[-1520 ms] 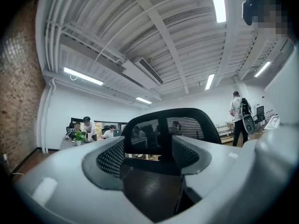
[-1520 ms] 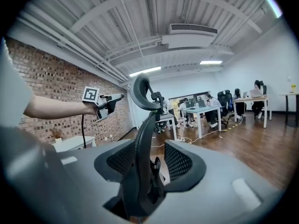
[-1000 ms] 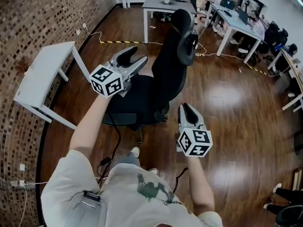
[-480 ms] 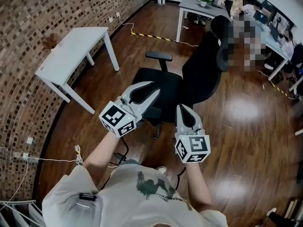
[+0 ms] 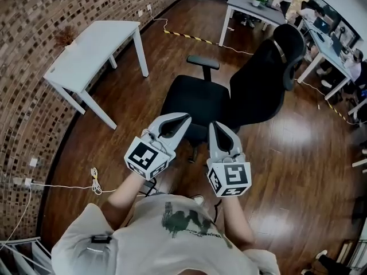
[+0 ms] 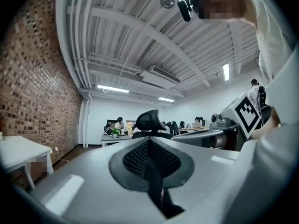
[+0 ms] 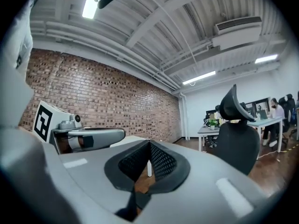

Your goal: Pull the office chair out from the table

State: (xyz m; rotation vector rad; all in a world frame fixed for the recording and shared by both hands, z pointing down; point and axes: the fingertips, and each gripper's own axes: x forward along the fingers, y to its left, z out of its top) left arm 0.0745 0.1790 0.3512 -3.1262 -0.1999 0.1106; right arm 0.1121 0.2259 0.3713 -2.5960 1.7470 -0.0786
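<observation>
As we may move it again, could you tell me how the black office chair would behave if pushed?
The office chair probably rolls easily: its pedestal base stands on a smooth, glossy wooden floor. A push at the armrest may swivel the seat rather than shift it. The tall backrest and headrest suggest a high push could tip it a little.

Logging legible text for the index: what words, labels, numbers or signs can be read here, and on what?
No text is legible.
Shirt print: small lettering under the graphic, too blurred to read.
Marker cubes on the left tool (jaws just closed, empty) and right tool: square patterns only, no letters or numbers.
</observation>
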